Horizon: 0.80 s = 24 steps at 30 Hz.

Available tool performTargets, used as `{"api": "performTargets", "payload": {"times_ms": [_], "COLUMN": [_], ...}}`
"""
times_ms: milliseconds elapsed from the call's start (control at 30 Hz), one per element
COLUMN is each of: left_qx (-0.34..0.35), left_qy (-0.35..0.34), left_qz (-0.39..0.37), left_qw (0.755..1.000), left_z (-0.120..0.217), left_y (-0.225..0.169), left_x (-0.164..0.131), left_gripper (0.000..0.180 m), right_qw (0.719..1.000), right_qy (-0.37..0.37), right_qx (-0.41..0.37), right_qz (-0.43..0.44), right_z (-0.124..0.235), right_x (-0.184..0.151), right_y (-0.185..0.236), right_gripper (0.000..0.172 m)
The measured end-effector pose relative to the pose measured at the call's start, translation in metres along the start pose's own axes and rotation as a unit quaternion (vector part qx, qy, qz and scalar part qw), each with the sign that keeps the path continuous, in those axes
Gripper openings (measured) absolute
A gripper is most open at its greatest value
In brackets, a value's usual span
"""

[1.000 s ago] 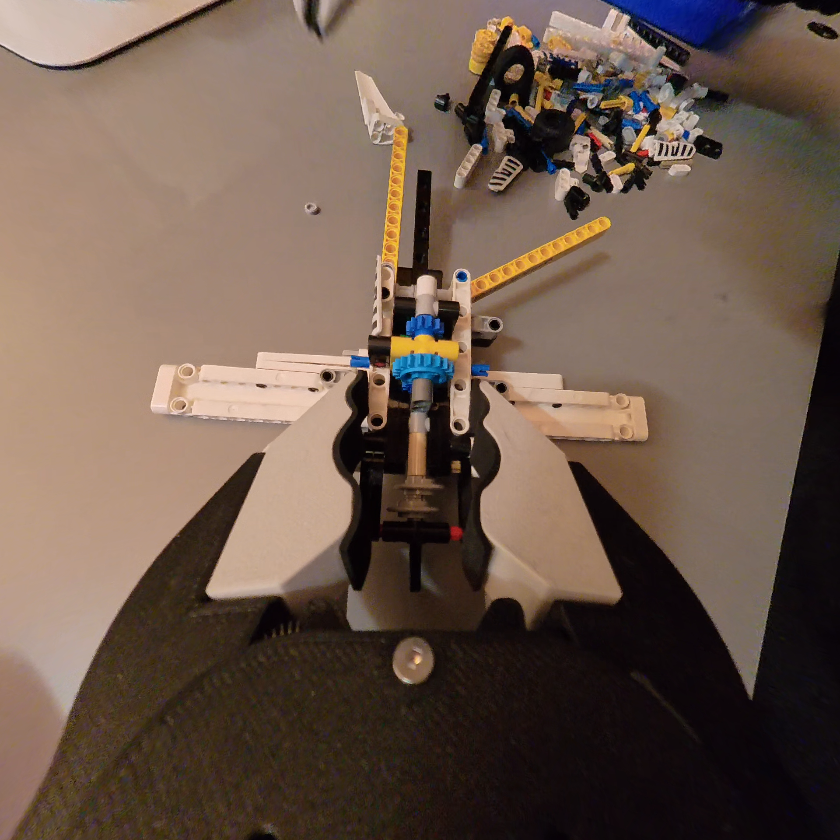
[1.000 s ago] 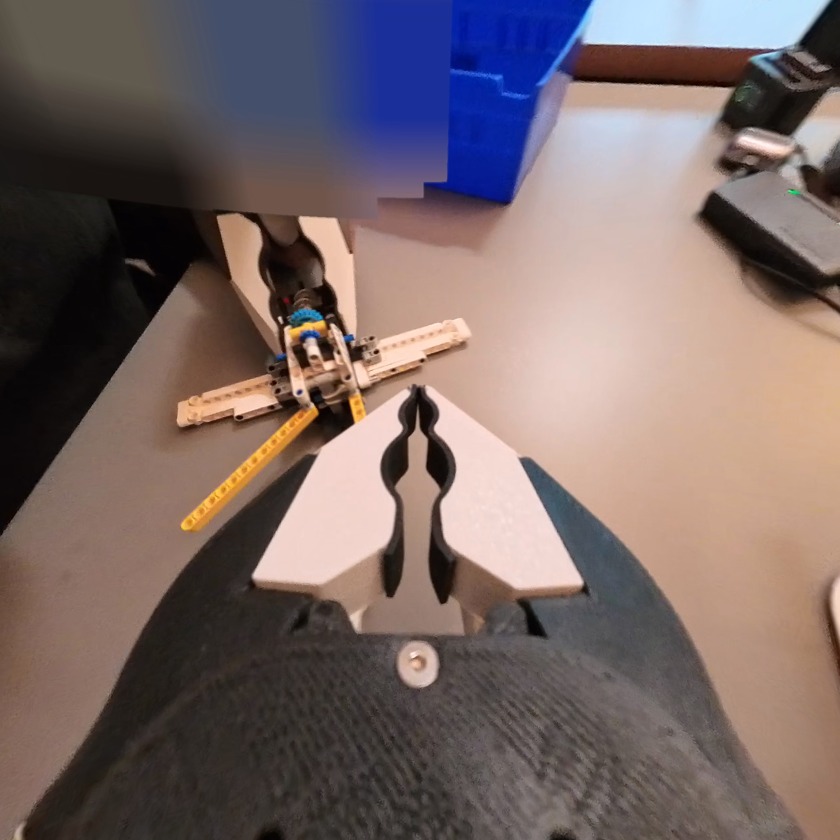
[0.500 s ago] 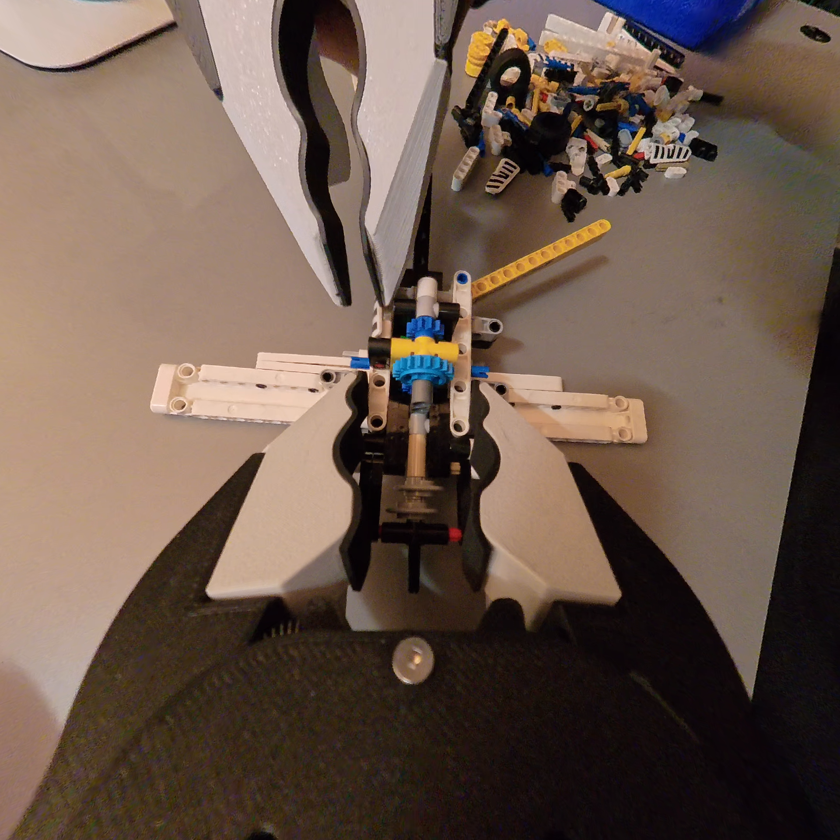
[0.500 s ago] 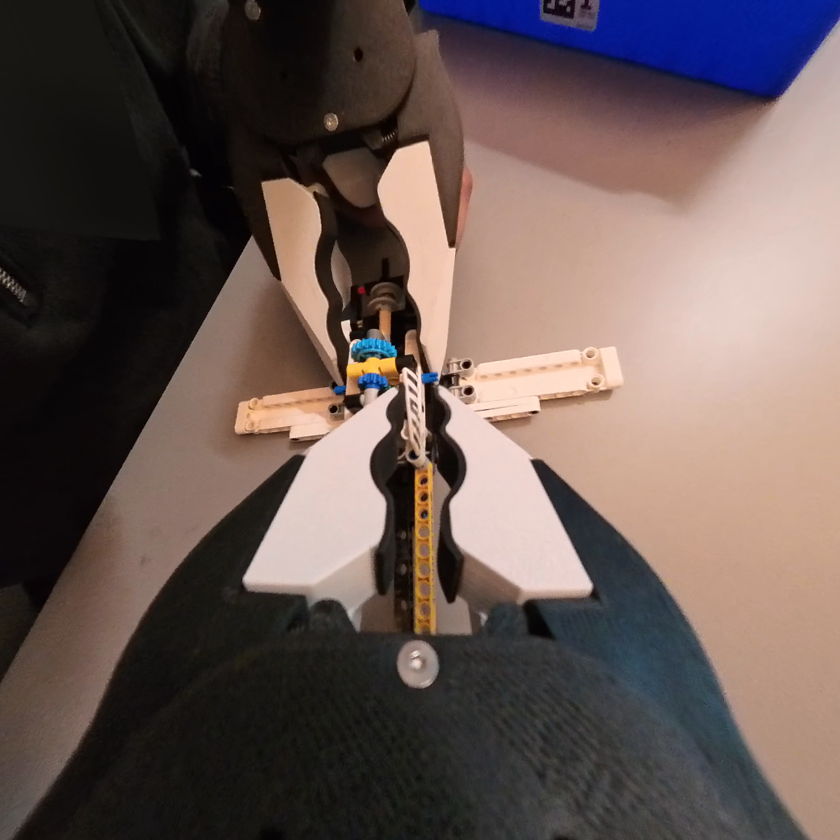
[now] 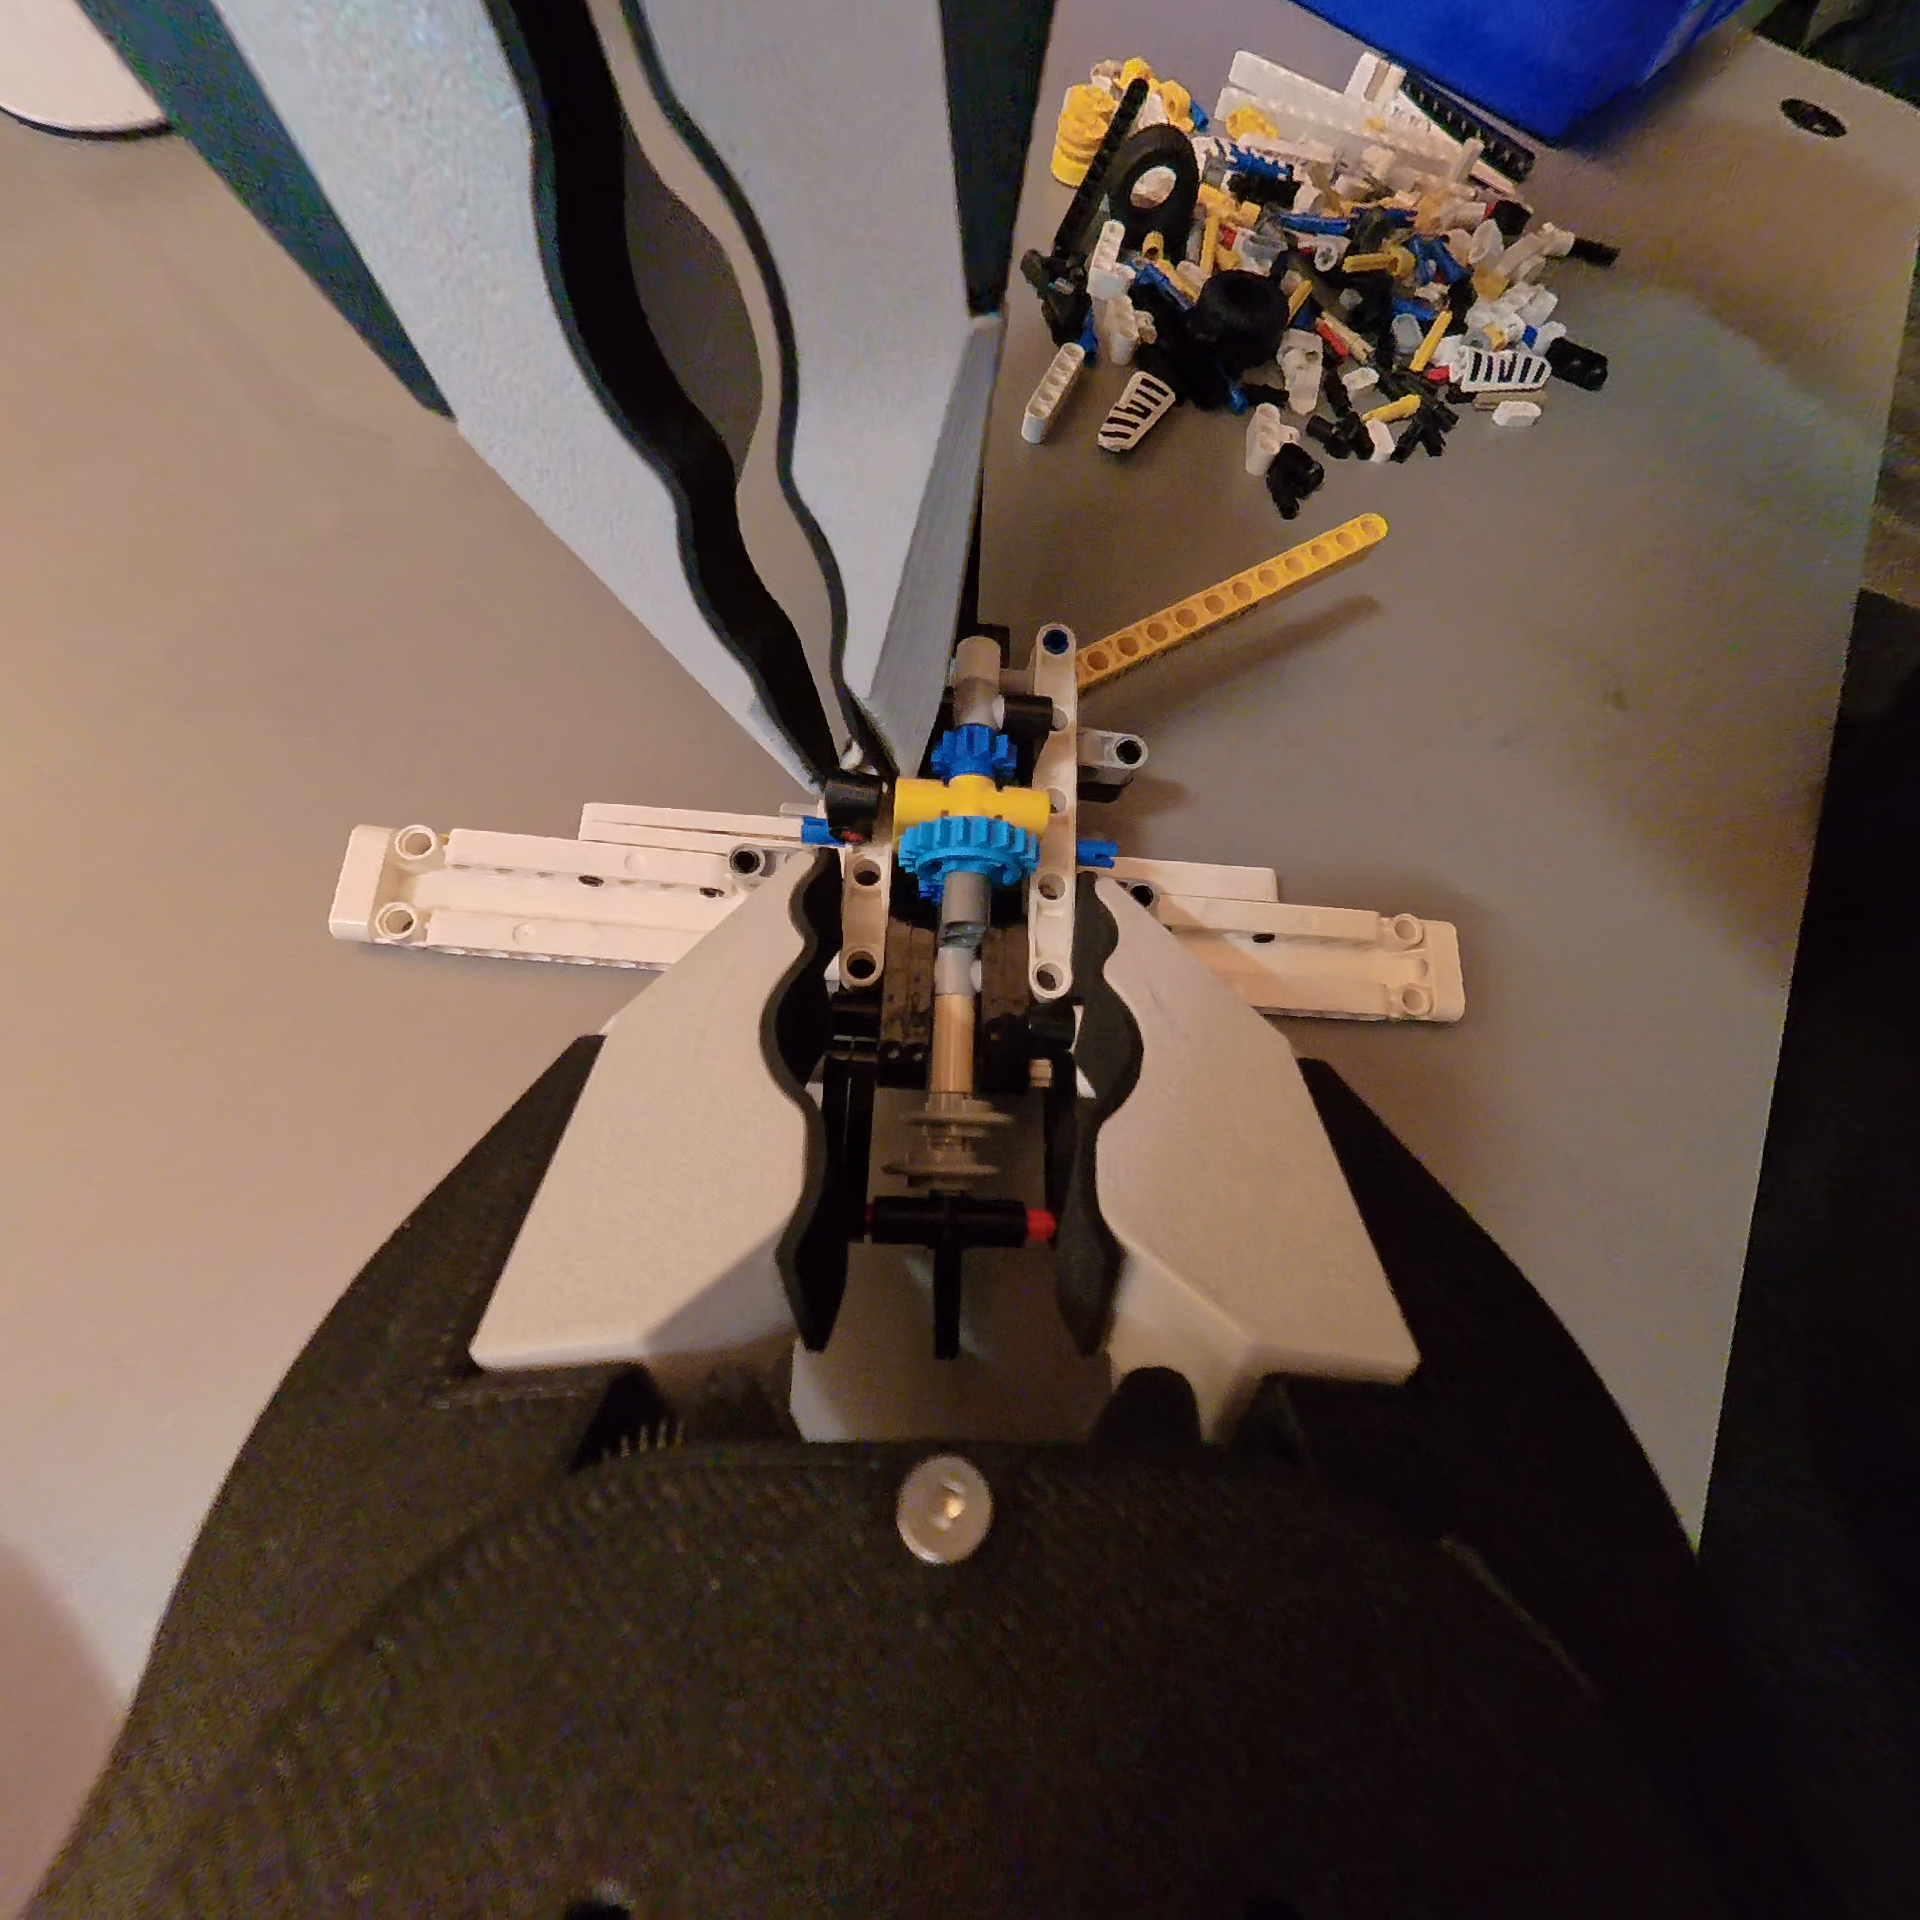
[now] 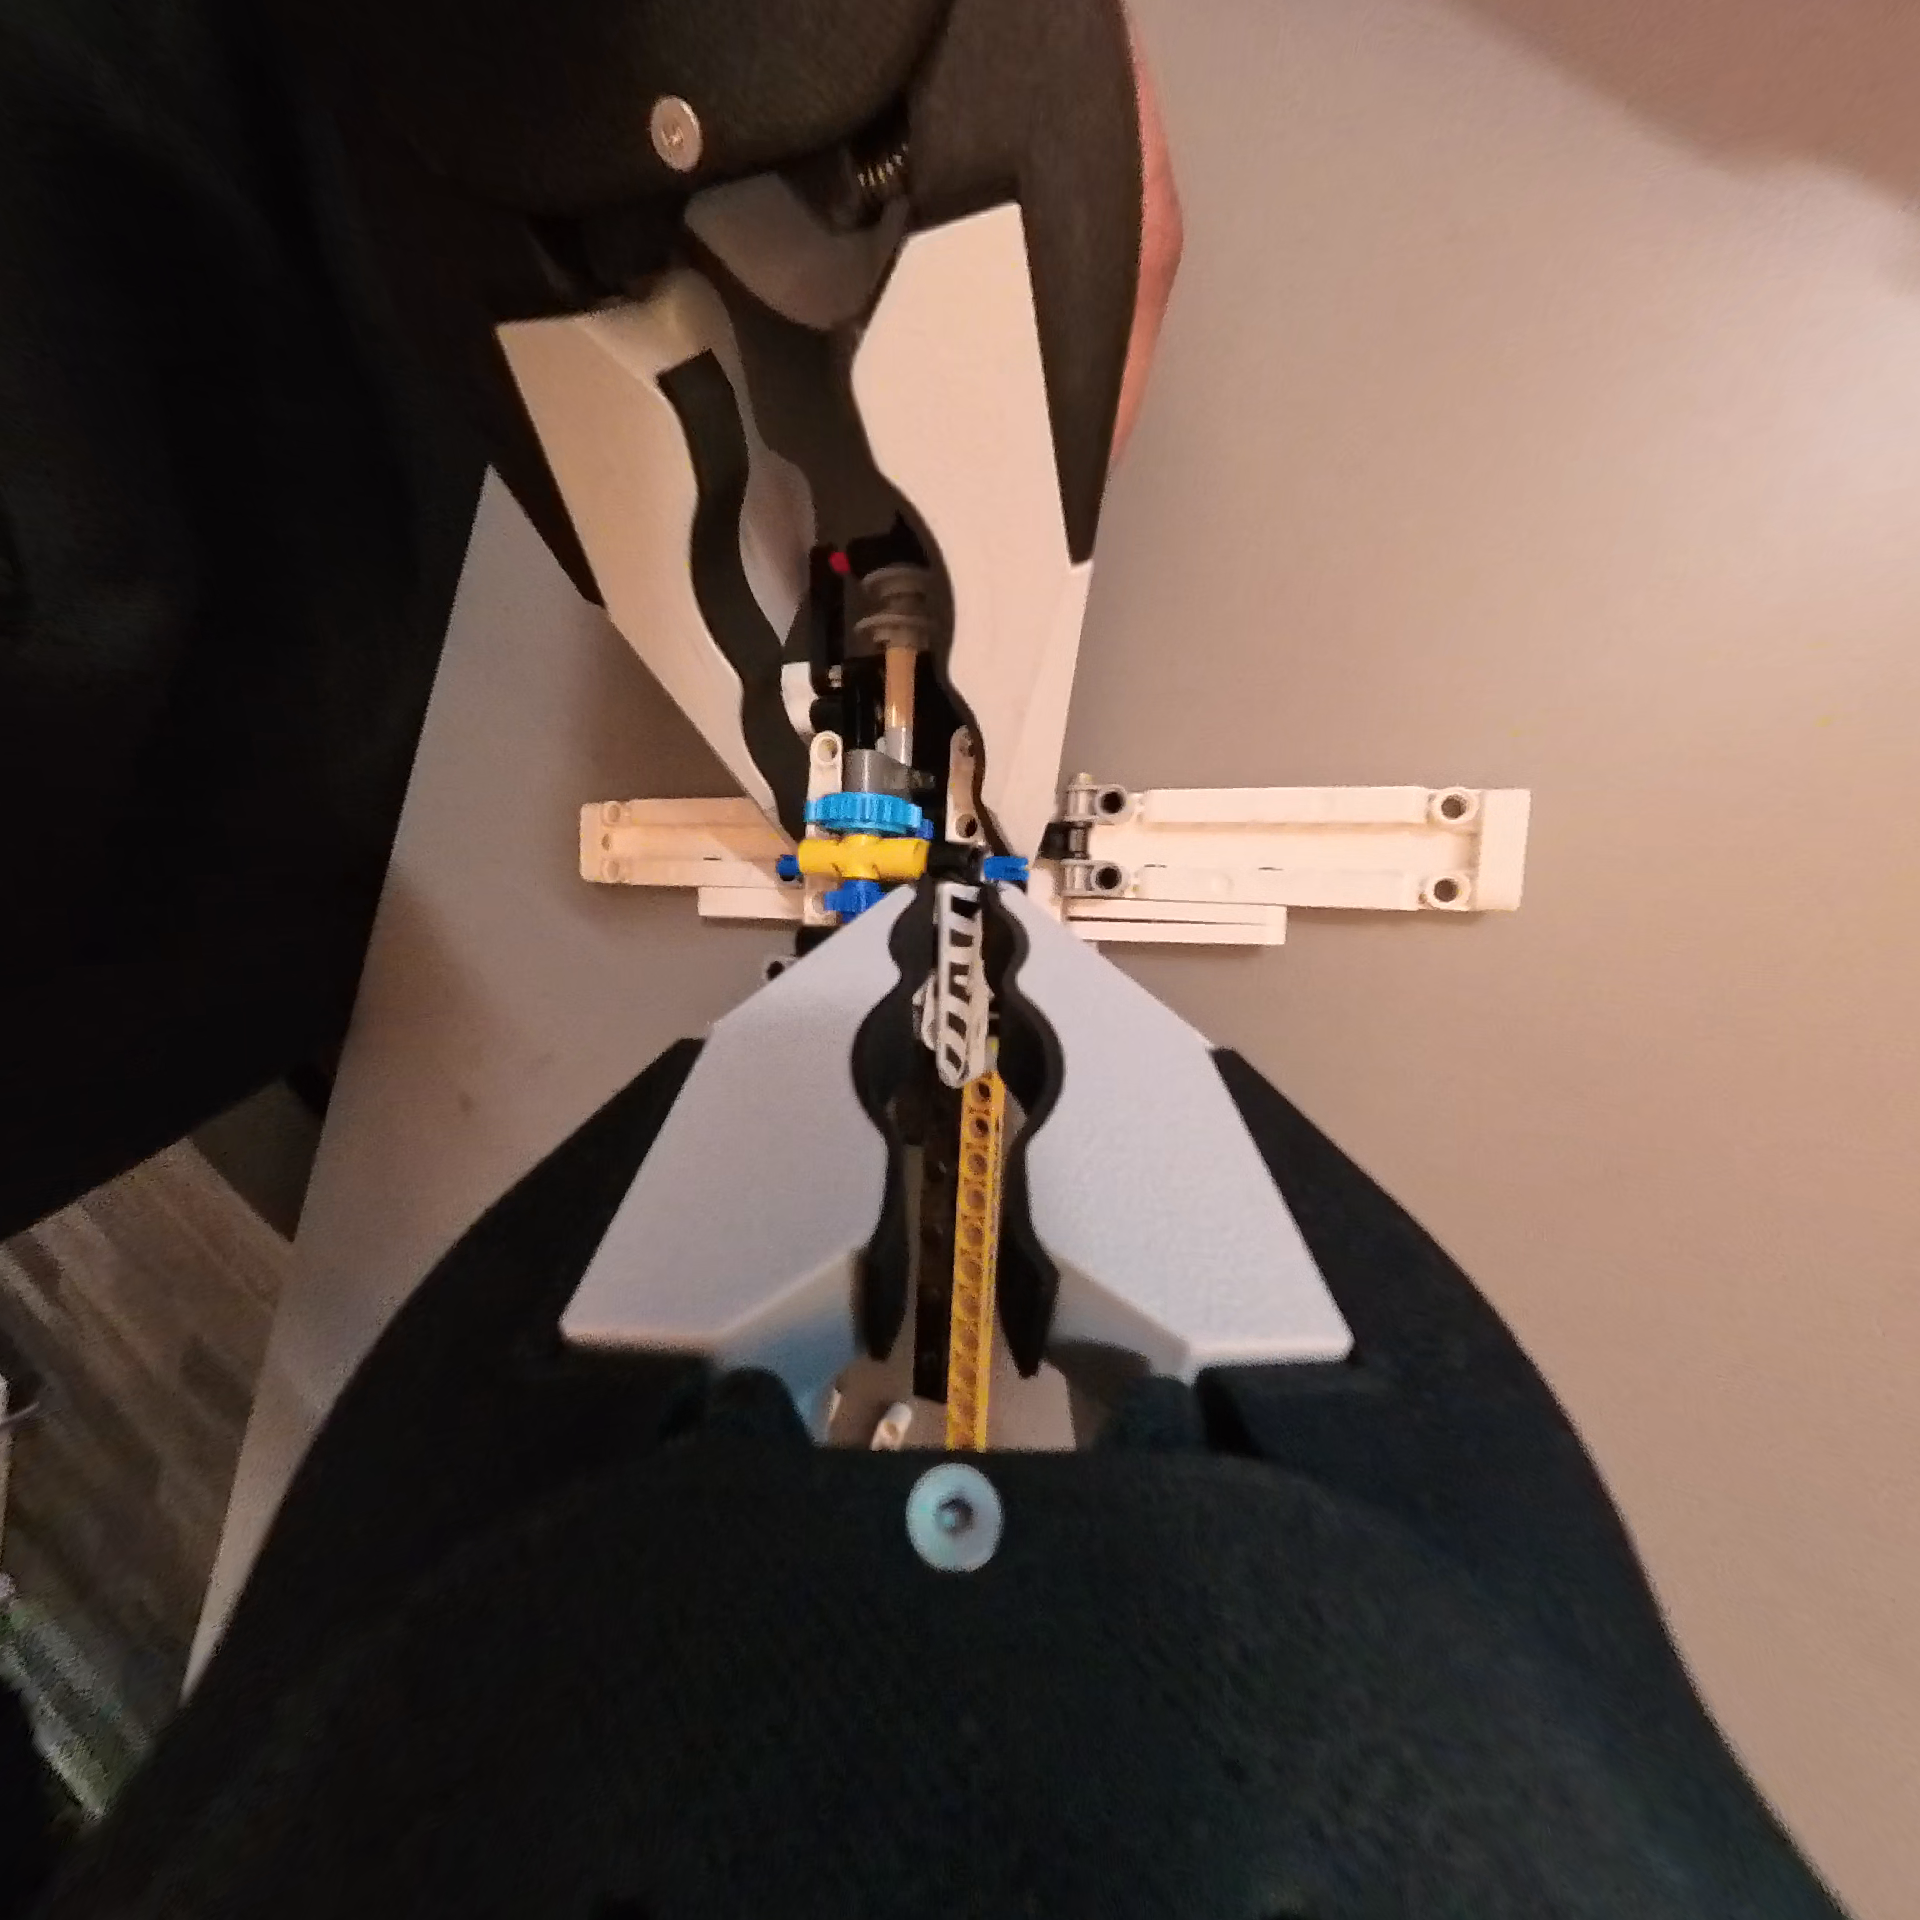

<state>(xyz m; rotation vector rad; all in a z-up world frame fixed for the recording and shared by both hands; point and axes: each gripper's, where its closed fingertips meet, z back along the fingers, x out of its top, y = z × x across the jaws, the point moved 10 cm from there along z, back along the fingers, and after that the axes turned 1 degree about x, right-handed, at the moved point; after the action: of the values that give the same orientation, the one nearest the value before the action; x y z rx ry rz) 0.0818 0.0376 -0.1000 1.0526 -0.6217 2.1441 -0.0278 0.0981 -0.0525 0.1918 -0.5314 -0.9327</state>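
The right gripper point(image 6: 961, 914) has swung in, pinching a white striped piece point(image 6: 958, 997); the left gripper point(image 5: 961, 914) clamps the toy-brick model point(image 5: 966, 821).

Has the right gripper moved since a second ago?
Yes. The right gripper has come in from the far edge toward the model, whose white side beams lie unmoved; its tips now reach the model.

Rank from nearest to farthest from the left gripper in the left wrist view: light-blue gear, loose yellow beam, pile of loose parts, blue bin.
1. Light-blue gear: between the fingertips of the left gripper, on the model's axle.
2. Loose yellow beam: ahead, to the right, flat on the table.
3. Pile of loose parts: farther, upper right.
4. Blue bin: behind the pile, top edge.
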Motion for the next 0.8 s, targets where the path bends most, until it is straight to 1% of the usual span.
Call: {"api": "performTargets", "payload": {"times_ms": [67,200,333,467,600,733,800], "left_qx": [-0.004,-0.014,-0.01,-0.005,-0.018,-0.028,-0.026], "left_qy": [-0.001,-0.003,-0.003,-0.003,-0.017,-0.077,-0.113], "left_qz": [0.004,0.015,0.013,0.012,0.037,0.078,0.076], "left_qw": [1.0,1.0,1.0,1.0,0.999,0.994,0.99], "left_z": [0.0,0.001,0.001,0.0,0.003,0.021,0.03], "left_y": [0.001,0.003,0.002,0.001,0.002,0.013,0.019], "left_x": [0.0,0.0,0.0,0.0,0.0,0.002,0.006], "left_gripper": [0.045,0.044,0.044,0.044,0.042,0.044,0.043], "right_qw": [0.999,0.993,0.984,0.979,0.975,0.973,0.972], "right_qy": [-0.009,-0.052,-0.094,-0.129,-0.152,-0.149,-0.154], "right_qx": [-0.031,-0.109,-0.15,-0.154,-0.157,-0.176,-0.173], "right_qz": [0.004,-0.002,-0.019,-0.034,-0.029,-0.017,-0.023], "right_z": [0.001,0.0,-0.001,-0.003,-0.003,-0.001,0.001], "right_x": [-0.002,-0.009,-0.015,-0.022,-0.025,-0.027,-0.028], "right_y": [0.006,0.017,0.022,0.024,0.025,0.03,0.032], "right_gripper": [0.006,0.006,0.005,0.005,0.006,0.01,0.012]}}
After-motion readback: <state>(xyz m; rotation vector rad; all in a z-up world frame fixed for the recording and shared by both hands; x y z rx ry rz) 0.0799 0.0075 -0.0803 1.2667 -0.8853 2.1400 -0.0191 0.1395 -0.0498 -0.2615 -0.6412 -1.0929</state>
